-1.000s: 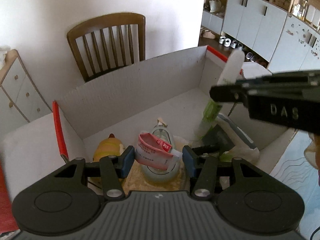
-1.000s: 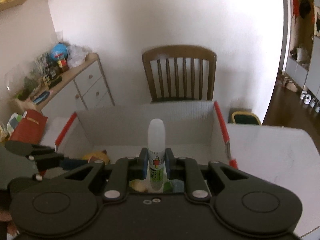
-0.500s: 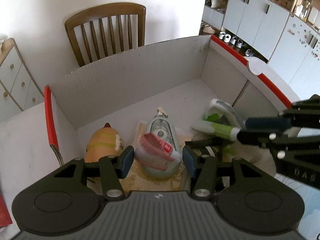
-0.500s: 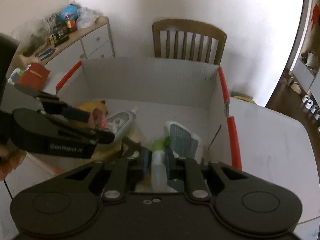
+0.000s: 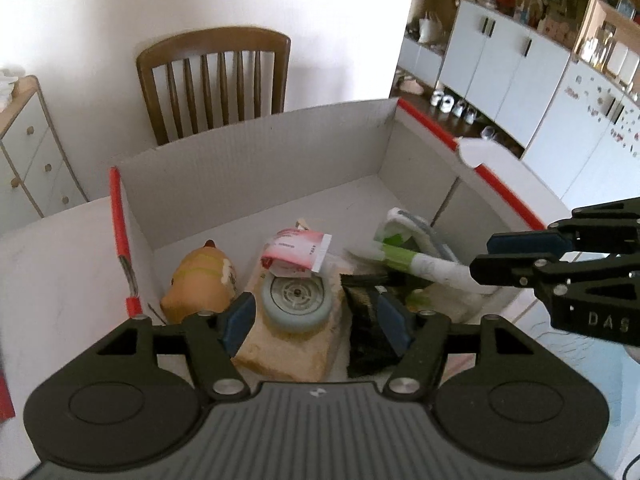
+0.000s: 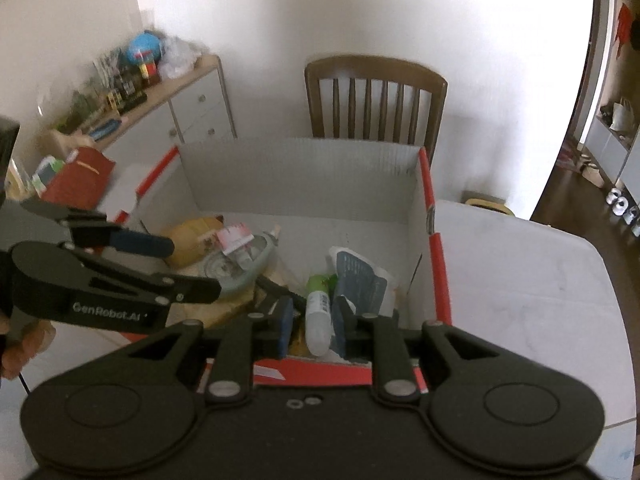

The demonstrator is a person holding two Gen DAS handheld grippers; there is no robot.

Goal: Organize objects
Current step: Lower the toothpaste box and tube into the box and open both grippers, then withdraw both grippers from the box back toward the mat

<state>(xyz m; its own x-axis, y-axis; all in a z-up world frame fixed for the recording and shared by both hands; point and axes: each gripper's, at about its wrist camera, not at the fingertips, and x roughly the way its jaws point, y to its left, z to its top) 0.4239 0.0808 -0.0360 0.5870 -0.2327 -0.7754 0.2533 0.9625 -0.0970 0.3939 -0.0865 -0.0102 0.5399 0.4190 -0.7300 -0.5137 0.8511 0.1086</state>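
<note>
From my left wrist view, the left claw [image 5: 316,316] is spread above the corrugated white box [image 5: 256,168], holding nothing; a crinkled pink packet [image 5: 296,254] lies on a round blue tape dispenser [image 5: 296,300]. From the right wrist view, my right claw [image 6: 310,322] is spread around the smooth white-green tube [image 6: 318,312] lying in the box.

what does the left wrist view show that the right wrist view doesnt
Only the left wrist view shows the white cupboards along the far wall, and the black item near the box's front.

Only the right wrist view shows the cluttered sideboard with a globe, and the red bag.

Both show the box, the wooden chair, the yellow toy, the pink packet and the tube between the right gripper's open fingers. The left gripper is open and empty.
</note>
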